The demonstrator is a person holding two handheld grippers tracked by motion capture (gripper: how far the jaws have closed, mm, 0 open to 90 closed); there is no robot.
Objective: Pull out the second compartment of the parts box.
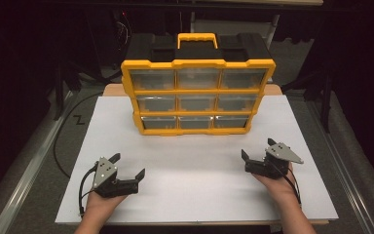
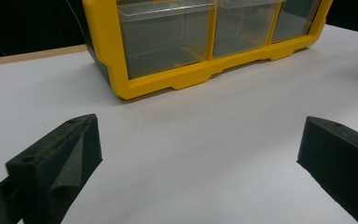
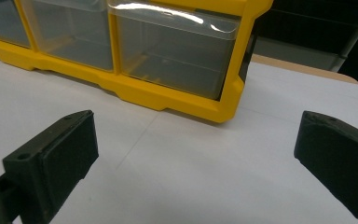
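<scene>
A yellow and black organizer case (image 1: pixel 197 95) stands upright at the back of the white table (image 1: pixel 195 180), with three rows of clear drawers facing me and a yellow handle (image 1: pixel 197 39) on top. My left gripper (image 1: pixel 128 165) rests low at the front left, held in a hand, jaws wide open and empty. My right gripper (image 1: pixel 258 149) sits at the front right, also open and empty. In the left gripper view the case's bottom left drawer (image 2: pixel 165 37) is ahead. The right gripper view has the bottom right drawer (image 3: pixel 177 51) ahead. All drawers look shut.
Both grippers sit well short of the case, with bare white table (image 2: pixel 205 140) between. A wooden edge (image 1: pixel 112 89) shows behind the white sheet. Dark floor, a black cable (image 1: pixel 61 141) and a metal rail (image 1: pixel 19 185) lie left of the table.
</scene>
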